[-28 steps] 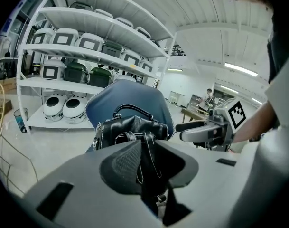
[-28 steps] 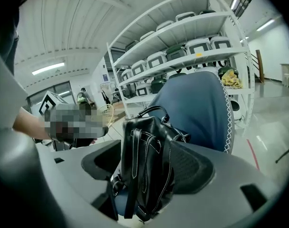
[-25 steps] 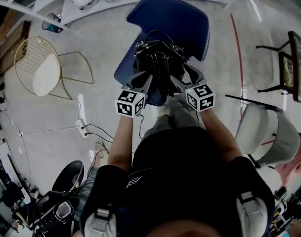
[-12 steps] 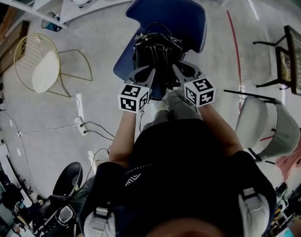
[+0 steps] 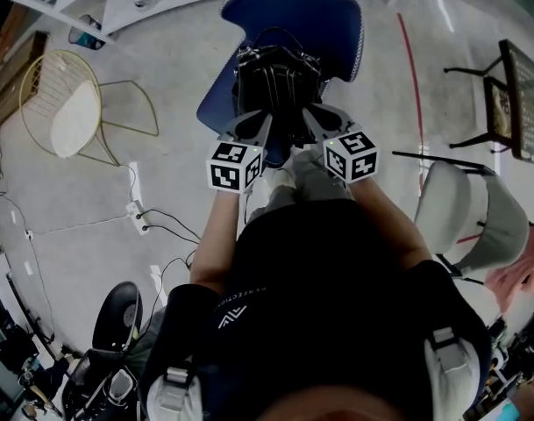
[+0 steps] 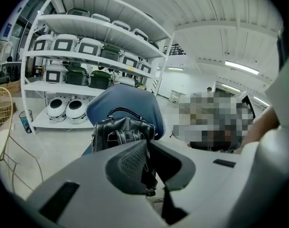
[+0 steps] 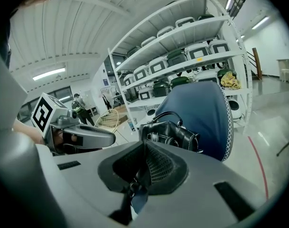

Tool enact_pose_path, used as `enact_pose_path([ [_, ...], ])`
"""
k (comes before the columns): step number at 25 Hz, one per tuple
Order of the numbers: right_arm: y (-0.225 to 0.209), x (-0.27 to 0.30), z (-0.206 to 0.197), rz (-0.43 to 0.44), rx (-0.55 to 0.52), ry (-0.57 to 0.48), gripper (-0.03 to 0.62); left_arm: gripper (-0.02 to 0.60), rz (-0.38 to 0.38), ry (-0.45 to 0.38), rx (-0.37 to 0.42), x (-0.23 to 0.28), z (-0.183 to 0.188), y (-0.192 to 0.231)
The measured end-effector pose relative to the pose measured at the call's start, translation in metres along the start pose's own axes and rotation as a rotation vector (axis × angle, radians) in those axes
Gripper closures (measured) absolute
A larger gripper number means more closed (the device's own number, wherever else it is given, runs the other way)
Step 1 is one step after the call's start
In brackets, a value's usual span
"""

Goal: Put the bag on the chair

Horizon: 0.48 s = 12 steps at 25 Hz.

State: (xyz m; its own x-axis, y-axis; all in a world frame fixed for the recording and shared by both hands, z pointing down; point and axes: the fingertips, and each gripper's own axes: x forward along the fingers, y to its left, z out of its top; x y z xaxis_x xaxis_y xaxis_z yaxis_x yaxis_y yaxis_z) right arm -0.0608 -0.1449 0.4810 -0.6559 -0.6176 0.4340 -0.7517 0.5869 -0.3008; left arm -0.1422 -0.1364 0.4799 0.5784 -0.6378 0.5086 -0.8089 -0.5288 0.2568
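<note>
A black leather bag (image 5: 275, 82) stands upright on the seat of a blue chair (image 5: 323, 16). Both grippers are just in front of it, side by side. My left gripper (image 5: 263, 128) is shut on a black strap of the bag, whose buckle hangs below the closed jaws in the left gripper view. The right gripper (image 5: 312, 119) has just closed and is shut on another strap with a clasp. The left gripper view shows the bag (image 6: 121, 131) against the chair back (image 6: 130, 101), beyond the left gripper (image 6: 146, 161). In the right gripper view, bag (image 7: 172, 132) and chair (image 7: 206, 113) lie past the right gripper (image 7: 144, 167).
A gold wire chair (image 5: 60, 103) stands at the left, a white chair (image 5: 468, 222) at the right, and a dark table (image 5: 512, 103) further right. A power strip and cables (image 5: 139, 217) lie on the floor. Shelves of white appliances (image 6: 87, 46) rise behind the blue chair.
The right gripper's jaws stood wide beside the bag and have closed on a strap. Both grippers have shifted slightly up the picture, still right in front of the bag.
</note>
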Motion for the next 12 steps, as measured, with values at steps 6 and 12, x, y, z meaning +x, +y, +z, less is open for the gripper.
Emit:
enact_pose_path([
  [6,0.004,-0.002,-0.009,0.006,-0.003,0.017,0.551,0.551,0.006,0.023,-0.011,-0.004,-0.012,-0.002],
  [12,0.005,-0.001,-0.012,0.011,0.003,0.028,0.551,0.551,0.003,0.048,-0.003,-0.003,-0.019,-0.001],
])
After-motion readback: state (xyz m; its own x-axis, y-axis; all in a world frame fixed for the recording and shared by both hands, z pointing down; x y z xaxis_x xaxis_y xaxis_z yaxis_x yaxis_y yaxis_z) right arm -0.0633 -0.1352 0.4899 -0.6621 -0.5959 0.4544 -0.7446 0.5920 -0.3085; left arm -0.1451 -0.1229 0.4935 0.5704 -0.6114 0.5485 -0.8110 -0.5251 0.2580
